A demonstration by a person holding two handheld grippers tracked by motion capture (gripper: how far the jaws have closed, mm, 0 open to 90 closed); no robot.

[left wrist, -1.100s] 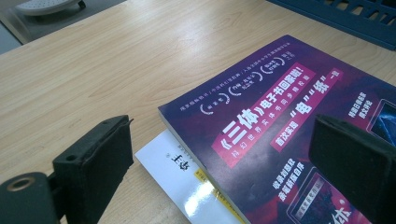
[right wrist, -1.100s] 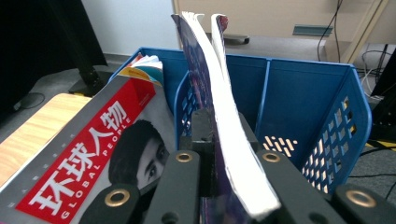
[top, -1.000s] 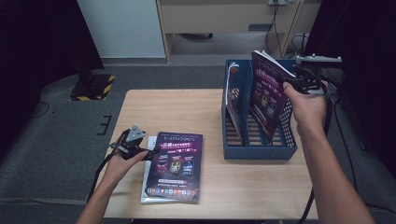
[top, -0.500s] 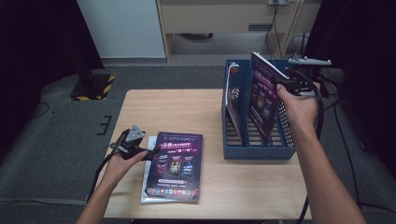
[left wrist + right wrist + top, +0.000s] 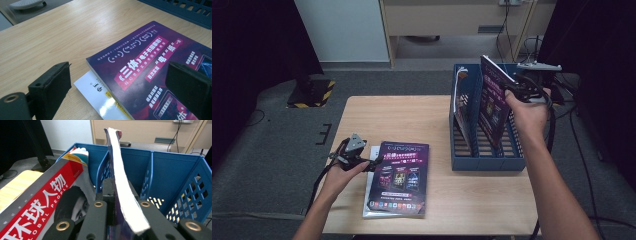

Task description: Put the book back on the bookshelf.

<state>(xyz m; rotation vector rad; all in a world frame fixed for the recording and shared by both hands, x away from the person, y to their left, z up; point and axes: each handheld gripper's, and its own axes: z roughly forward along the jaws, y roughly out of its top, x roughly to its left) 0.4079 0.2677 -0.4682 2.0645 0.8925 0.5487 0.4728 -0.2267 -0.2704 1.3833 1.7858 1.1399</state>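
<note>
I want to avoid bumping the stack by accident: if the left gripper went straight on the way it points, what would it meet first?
Most likely the purple magazine: the left gripper points at its top-left corner, jaws open to either side, with a white booklet beneath it. How much gap remains is hard to judge.

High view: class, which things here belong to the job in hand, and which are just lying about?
In the job:
right gripper, shut on purple magazine
blue rack
purple magazine on table
left gripper, open

Lying about:
red magazine already in rack
white book beneath
cables on floor
</note>
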